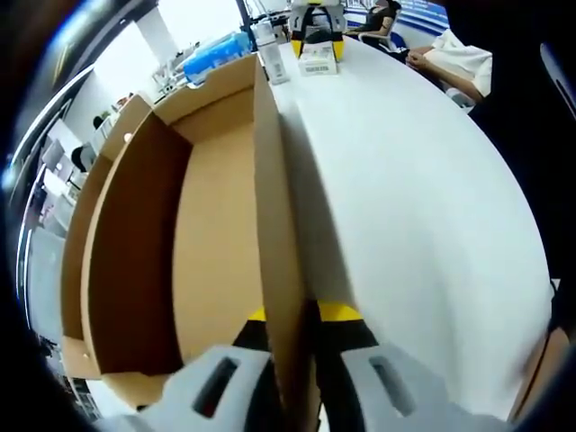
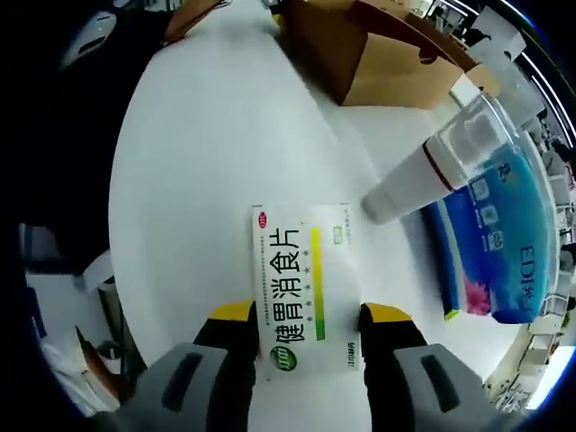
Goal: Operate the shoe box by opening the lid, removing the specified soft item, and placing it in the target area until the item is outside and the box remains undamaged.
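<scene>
The open brown cardboard shoe box [image 1: 216,225] stands on the white table, and its inside looks bare. My left gripper [image 1: 297,315] is shut on the box's right wall [image 1: 274,207], one yellow-tipped jaw inside and one outside. In the right gripper view, a white medicine carton [image 2: 301,279] with green print lies flat on the table. My right gripper [image 2: 308,315] has its jaws pressed against the carton's two long sides. Far across the table, the left gripper view shows that gripper [image 1: 315,22] over the same carton [image 1: 317,58]. The shoe box [image 2: 387,54] sits beyond the carton.
A white bottle [image 2: 414,171] and a blue tissue pack [image 2: 495,234] lie just right of the carton, both also seen as the bottle [image 1: 273,58] and pack [image 1: 211,54] past the box. A person [image 1: 450,63] sits at the table's far edge. Bare white tabletop [image 1: 414,198] stretches right of the box.
</scene>
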The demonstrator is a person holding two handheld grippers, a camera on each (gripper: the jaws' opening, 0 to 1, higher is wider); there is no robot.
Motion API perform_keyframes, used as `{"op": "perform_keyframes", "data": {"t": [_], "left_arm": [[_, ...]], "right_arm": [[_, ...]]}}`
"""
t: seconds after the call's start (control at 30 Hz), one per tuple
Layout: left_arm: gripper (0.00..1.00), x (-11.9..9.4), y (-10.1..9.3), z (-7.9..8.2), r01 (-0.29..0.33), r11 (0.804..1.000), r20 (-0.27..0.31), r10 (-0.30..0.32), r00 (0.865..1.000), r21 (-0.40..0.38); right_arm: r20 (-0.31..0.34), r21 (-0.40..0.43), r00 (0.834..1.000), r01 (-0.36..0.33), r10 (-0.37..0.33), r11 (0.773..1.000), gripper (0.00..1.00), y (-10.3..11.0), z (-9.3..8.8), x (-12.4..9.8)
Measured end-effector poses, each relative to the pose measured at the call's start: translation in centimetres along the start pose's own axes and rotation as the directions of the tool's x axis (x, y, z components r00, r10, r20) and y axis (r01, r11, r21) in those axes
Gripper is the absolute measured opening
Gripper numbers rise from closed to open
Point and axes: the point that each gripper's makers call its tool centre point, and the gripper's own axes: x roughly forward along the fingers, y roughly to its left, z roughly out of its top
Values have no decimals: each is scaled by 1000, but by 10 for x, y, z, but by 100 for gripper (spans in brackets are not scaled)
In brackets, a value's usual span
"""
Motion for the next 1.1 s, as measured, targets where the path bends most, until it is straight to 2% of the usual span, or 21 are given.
{"op": "perform_keyframes", "data": {"t": [0.13,0.2,0.3,0.4,0.5,0.73,1.1], "left_arm": [[6,0,0,0,0,1000,-1,0,1000,0],[6,0,0,0,0,1000,0,0,1000,0],[6,0,1,0,0,1000,0,0,1000,0],[6,0,1,0,0,1000,1,0,1000,0],[6,0,1,0,0,1000,1,0,1000,-1],[6,0,1,0,0,1000,1,0,1000,-1],[6,0,2,-1,-2,1000,-1,2,1000,0]], "right_arm": [[-8,-28,1000,-13,13,1000,46,-5,2,1],[-10,-88,1000,-28,27,996,46,-7,4,2],[-6,-118,999,-43,43,992,46,-6,7,2],[-34,-203,998,-62,57,977,46,-6,8,3],[-47,-245,998,-62,52,968,46,-8,9,4],[-68,-267,996,-67,51,961,46,-9,9,5],[-80,-242,996,-60,42,968,47,-13,5,5]]}}
